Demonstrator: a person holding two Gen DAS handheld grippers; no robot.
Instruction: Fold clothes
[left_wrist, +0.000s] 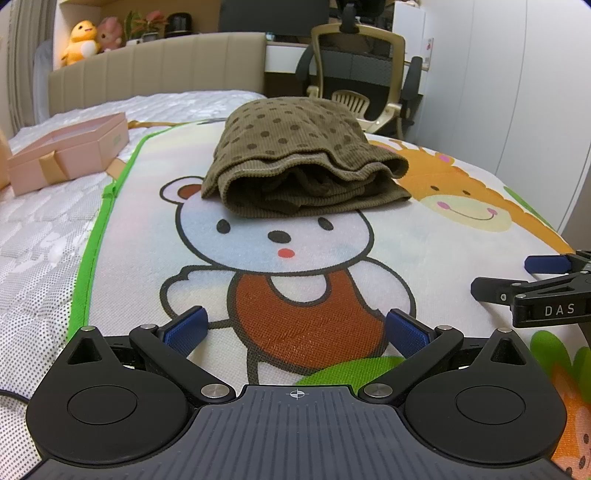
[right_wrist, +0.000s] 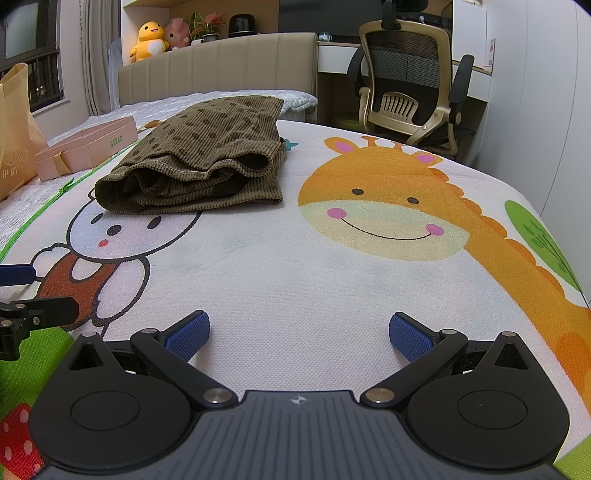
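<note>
Both tools hover low over a cartoon play mat spread on a bed, each released and grasping nothing: the left tool (left_wrist: 295, 328) sits at the bottom of its own frame with blue pads spread wide over the bear print, and the right tool (right_wrist: 299, 330) does the same over bare white mat (right_wrist: 295, 266) beside the giraffe print; the right tool's tip also shows at the right edge of the left view, so the two hang near each other. The garment (left_wrist: 301, 162), a brown dotted ribbed piece, lies already folded into a thick bundle in the upper middle of the left frame, resting on the bear's head and well apart from both tools; its open, wavy hem edge faces the cameras with layers showing inside. A pink box (left_wrist: 70, 151) sits on the mattress at upper left, off the mat.

The folding looks largely done; if a last tidy or fold is meant, it is best done by approaching low from the near edge, one tool at each corner of the hem, pinching all layers together rather than the top one only; lifting evenly should keep the loose stack from sliding open.
</note>
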